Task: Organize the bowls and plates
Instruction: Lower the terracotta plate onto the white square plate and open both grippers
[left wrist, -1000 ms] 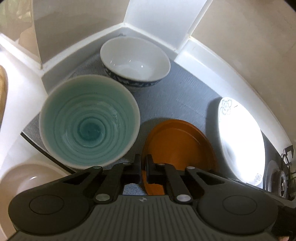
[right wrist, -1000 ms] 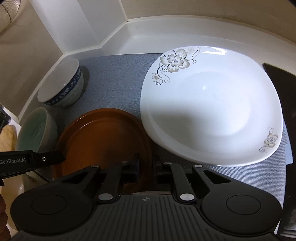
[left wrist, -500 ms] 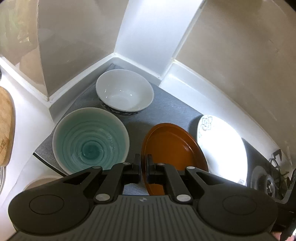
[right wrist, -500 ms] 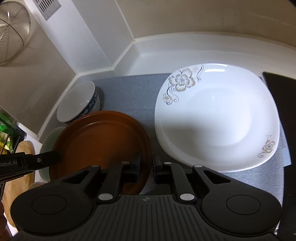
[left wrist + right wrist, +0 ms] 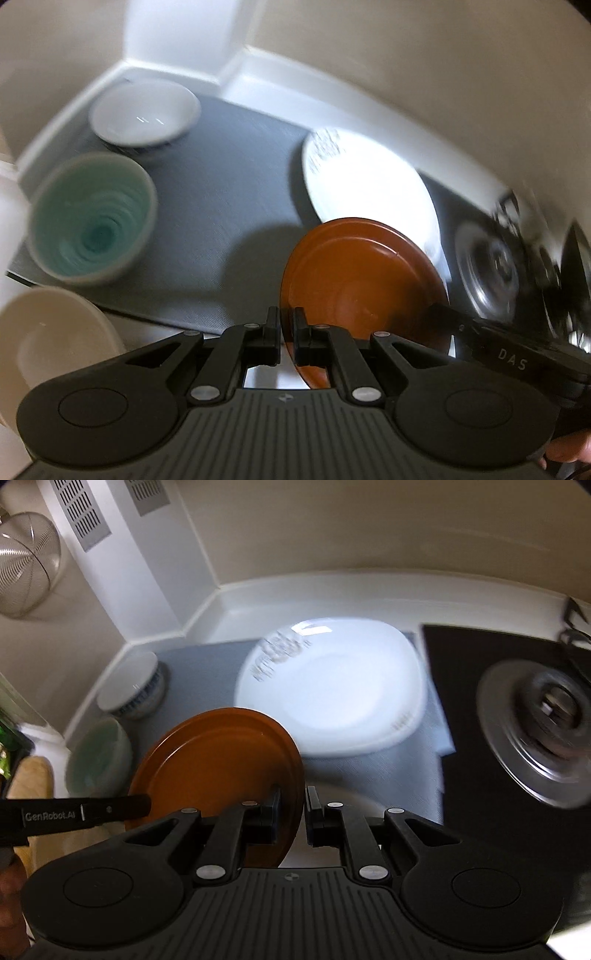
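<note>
Grey mat (image 5: pixel 221 206) on corner worktop. Brown plate (image 5: pixel 221 764) held off mat, tilted, rim pinched by left tool (image 5: pixel 286 332) and right tool (image 5: pixel 292 812). White floral plate (image 5: pixel 332 698) beyond. Risk: thin rim slipped from narrow pinch, plate dropped onto floral plate.

A round, glossy brown plate (image 5: pixel 218 760) is held off the grey mat (image 5: pixel 221 206), tilted, its rim pinched at two sides. Beyond it a white squarish plate with a floral print (image 5: pixel 332 701) lies flat on the mat. A teal ribbed bowl (image 5: pixel 92 225) and a white bowl with a blue pattern outside (image 5: pixel 133 690) (both upright) stand at the mat's left.
</note>
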`<action>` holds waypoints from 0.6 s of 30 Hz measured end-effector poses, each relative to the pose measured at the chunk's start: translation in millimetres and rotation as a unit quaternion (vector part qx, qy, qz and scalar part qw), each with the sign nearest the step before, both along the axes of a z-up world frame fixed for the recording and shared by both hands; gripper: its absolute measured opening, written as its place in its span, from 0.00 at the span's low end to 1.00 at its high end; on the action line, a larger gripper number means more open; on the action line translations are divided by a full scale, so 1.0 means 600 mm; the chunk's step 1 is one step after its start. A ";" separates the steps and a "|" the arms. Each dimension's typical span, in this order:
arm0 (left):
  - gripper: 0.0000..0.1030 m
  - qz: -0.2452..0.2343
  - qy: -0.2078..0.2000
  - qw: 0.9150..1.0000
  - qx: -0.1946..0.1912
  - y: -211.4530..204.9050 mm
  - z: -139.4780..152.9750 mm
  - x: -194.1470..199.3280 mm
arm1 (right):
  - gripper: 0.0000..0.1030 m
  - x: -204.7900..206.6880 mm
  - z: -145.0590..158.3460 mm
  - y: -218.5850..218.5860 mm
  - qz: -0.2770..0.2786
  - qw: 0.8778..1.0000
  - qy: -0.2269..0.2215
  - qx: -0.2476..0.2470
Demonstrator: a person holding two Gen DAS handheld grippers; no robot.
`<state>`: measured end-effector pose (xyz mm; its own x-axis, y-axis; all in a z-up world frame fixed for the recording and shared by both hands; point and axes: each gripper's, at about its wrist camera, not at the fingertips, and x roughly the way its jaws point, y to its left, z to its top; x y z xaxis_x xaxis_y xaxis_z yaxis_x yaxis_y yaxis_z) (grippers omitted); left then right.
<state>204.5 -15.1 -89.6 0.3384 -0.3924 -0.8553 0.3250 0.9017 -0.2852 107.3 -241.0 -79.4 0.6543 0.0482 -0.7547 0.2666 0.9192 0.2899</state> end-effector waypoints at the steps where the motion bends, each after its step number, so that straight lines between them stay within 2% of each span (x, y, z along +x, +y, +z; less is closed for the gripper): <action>1: 0.06 -0.011 0.006 1.000 0.003 -0.005 -0.007 -0.004 | 0.14 -0.011 -0.005 -0.002 -0.005 1.000 0.007 0.000; 10: 0.06 -0.099 0.030 0.994 0.024 -0.042 -0.040 -0.046 | 0.14 -0.072 -0.065 -0.020 -0.049 0.996 0.066 0.015; 18: 0.07 -0.114 0.045 0.992 0.033 -0.047 -0.059 -0.057 | 0.14 -0.088 -0.091 -0.016 -0.058 0.995 0.078 0.015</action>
